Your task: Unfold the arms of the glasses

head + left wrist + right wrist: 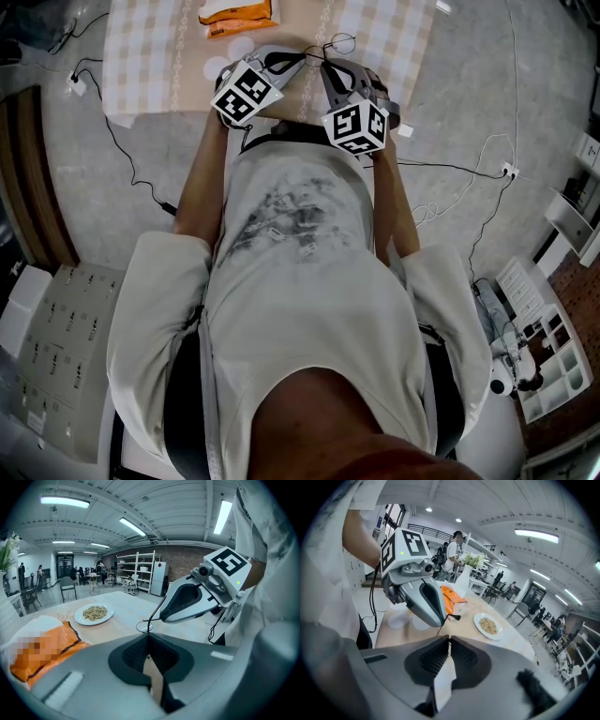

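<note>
Both claws are hovering together over the near edge of the table (141,56), sharing the thin wire glasses (330,45) between them, clear of the surface. The left claw (149,638) is pinching shut on a slim wire arm, and the right claw (449,640) is likewise pressing together on the frame's thin wire. An orange packet (236,13) is lying farther back.

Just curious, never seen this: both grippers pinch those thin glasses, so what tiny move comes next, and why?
Probably ease the right gripper slowly outward, swinging the thin part it pinches away from the rest, while the left gripper holds steady. Both sets of jaws are closed on the glasses; how far the arms are open is unclear.
</note>
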Tool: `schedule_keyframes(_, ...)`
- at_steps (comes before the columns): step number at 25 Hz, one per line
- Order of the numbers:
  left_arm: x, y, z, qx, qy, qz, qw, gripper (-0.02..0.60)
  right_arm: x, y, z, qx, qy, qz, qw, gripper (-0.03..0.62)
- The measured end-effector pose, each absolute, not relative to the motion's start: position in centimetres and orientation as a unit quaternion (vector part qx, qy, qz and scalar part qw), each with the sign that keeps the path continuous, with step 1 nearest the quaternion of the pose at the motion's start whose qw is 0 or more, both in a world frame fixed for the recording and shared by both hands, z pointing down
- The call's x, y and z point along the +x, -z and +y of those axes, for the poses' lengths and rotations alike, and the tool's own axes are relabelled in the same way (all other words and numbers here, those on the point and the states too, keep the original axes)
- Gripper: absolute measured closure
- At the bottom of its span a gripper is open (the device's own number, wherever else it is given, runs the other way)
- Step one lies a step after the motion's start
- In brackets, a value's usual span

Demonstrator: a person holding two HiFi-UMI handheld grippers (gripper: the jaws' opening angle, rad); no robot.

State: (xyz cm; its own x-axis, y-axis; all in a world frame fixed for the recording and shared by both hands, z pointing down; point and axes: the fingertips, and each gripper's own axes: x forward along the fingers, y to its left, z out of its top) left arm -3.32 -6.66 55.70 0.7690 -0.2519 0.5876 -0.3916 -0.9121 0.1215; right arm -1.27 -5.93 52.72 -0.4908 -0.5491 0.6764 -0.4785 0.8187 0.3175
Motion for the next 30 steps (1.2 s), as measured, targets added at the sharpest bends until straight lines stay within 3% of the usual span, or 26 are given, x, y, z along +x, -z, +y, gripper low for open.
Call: schedule_keyframes(30, -3.2, -55.2, -6.5, 0.934, -0.285, -0.176, 0.121, 0.574, 3.7, -49.1, -7.6, 0.391, 0.022, -0.839, 0.378, 0.572)
